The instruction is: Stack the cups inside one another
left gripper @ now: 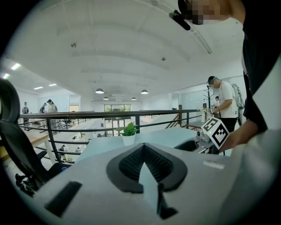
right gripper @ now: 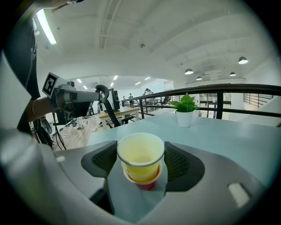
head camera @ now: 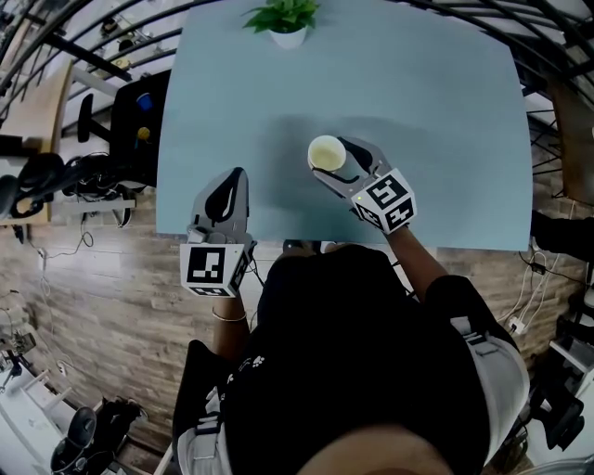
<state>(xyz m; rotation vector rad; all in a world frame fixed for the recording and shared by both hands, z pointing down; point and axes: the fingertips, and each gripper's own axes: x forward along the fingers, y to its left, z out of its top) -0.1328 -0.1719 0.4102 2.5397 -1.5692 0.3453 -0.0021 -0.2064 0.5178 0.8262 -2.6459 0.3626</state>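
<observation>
Head view: one stack of cups (head camera: 326, 153) stands upright near the middle of the table (head camera: 445, 111). It sits between the jaws of the right gripper (head camera: 339, 160), which grip its sides. Right gripper view shows probably three cups nested: two yellow and one red at the bottom. The left gripper (head camera: 237, 178), jaws together and empty, lies at 8 o'clock from the stack, farther off. One potted plant (head camera: 286, 20) sits at 12 o'clock. No loose cup shows.

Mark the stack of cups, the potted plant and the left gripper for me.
stack of cups (right gripper: 140, 151): right gripper view, inside of the top yellow cup.
potted plant (head camera: 289, 37): head view, its white pot.
left gripper (left gripper: 143, 149): left gripper view, where its closed jaw tips meet.
</observation>
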